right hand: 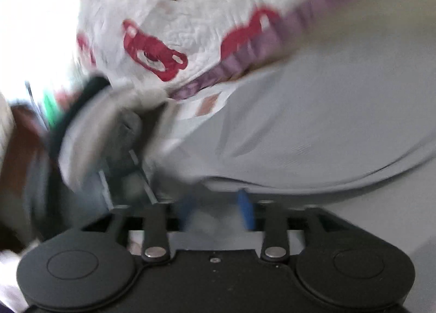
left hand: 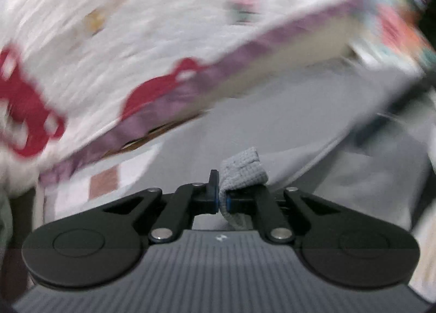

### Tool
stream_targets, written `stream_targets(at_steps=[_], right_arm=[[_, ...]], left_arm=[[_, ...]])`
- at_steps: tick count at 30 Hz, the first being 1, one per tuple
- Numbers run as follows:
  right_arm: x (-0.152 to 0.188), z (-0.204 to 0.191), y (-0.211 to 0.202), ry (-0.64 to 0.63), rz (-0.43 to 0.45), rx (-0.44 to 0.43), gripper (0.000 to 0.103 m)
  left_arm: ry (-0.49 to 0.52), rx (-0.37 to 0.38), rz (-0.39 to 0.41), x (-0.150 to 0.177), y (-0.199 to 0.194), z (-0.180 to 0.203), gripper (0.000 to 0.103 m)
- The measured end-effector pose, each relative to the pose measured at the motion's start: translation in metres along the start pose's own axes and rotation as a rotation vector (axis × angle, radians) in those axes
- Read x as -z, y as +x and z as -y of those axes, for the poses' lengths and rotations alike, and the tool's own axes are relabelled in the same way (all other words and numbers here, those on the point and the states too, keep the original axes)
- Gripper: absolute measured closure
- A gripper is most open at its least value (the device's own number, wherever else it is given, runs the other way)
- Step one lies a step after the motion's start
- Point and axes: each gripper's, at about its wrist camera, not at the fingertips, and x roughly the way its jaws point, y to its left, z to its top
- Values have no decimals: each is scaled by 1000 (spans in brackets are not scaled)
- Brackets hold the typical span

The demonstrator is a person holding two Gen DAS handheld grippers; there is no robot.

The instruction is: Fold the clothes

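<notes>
Gripping a ribbed grey cuff, the left gripper is clenched, its pads pressed together on the fabric. The cuff belongs to a pale grey garment that spreads across the lower and right part of the left wrist view.

The right gripper is released: its blue pads stand apart. Whitish fabric shows between them, too blurred to identify. The garment fills the right half of this view, with a curved edge just ahead of the pads.

Surroundings:
- A white quilt with red motifs and a purple border lies beyond the garment in both views. Its bordered edge borders the garment; whether it overlaps cannot be told.
- A white cloth with brown squares shows beside the purple border.
- A blurred bundle of grey and dark fabric sits left of the right gripper, near the quilt edge.

No containers are visible.
</notes>
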Motion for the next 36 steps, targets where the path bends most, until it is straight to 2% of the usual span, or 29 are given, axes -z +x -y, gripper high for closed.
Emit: stream_targets(at_steps=[1, 3, 4, 6, 9, 12, 16, 19, 22, 24, 27, 28, 29, 32, 36], right_arm=[[-3, -3, -11, -83, 16, 59, 47], [-9, 14, -28, -112, 31, 163, 43], [-10, 23, -34, -158, 53, 257, 43], [-11, 41, -46, -295, 110, 458, 43], [-19, 72, -54, -428, 128, 623, 43], [-43, 114, -57, -355, 117, 701, 43], [-75, 159, -53, -301, 112, 742, 45], [-88, 179, -46, -318, 81, 766, 50], [-96, 195, -39, -296, 78, 821, 50], [-95, 204, -38, -266, 84, 784, 50], [-95, 207, -35, -253, 62, 746, 70], [-97, 206, -37, -257, 63, 757, 87], [-97, 204, -40, -262, 79, 767, 92], [-93, 194, -49, -283, 137, 764, 97], [-89, 181, -60, -315, 214, 778, 98]], left_arm=[[-83, -3, -17, -2, 10, -17, 98], [-239, -7, -52, -3, 30, -47, 99], [-286, -6, -71, -1, 40, -56, 99], [-288, -8, -101, 7, 55, -59, 99], [-252, -20, -124, 17, 65, -54, 99], [-268, -6, -131, 19, 69, -56, 99], [-287, -1, -128, 11, 77, -63, 99], [-276, 49, -123, 11, 72, -62, 99], [-243, 77, -118, 15, 66, -54, 99], [-255, 84, -115, 20, 68, -54, 99], [-238, 70, -105, 23, 70, -53, 99], [-227, 63, -98, 23, 70, -53, 99], [-212, 60, -87, 23, 70, -51, 99], [-165, 42, -52, 18, 64, -44, 99], [-174, 18, -16, 11, 59, -45, 100]])
